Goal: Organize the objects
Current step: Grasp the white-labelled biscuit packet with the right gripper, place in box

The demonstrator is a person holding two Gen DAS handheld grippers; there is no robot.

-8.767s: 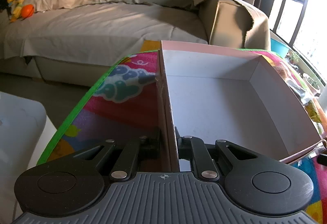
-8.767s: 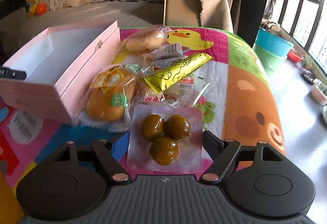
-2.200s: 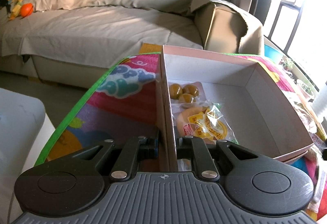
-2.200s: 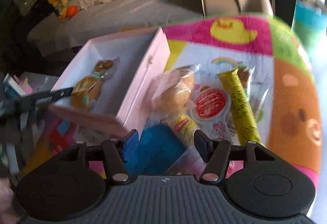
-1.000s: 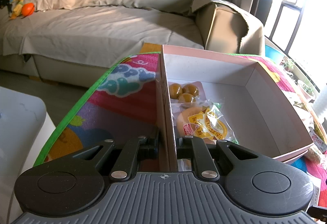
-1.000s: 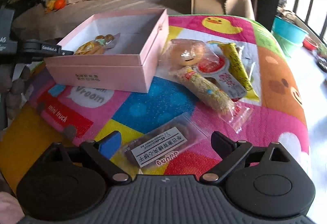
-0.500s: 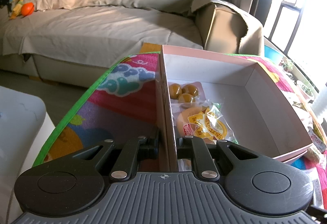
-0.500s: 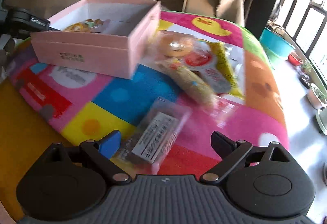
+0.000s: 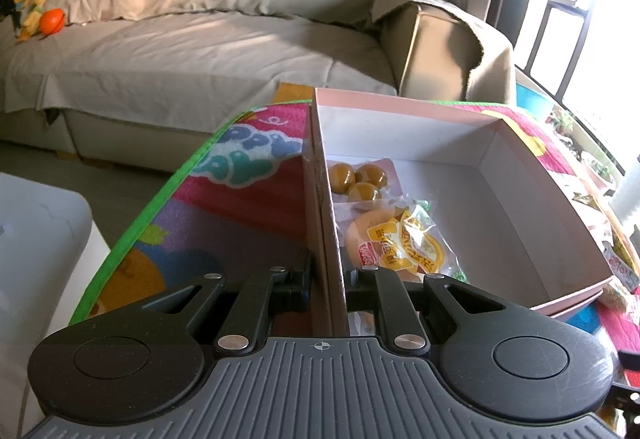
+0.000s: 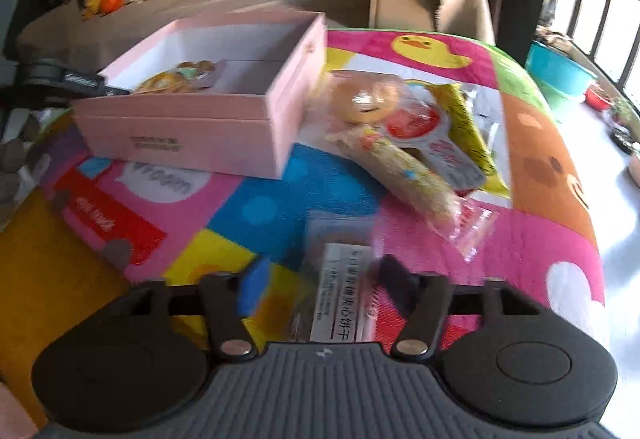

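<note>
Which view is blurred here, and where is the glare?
Right wrist view: motion blur smears the jaws and the labelled packet between them; the pink box reads soft. Left wrist view: sharp, but the window at upper right is blown out.

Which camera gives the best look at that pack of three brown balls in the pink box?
The left wrist view: the pack lies unobstructed against the box's left wall. The right wrist view shows only a blurred sliver of it.
</note>
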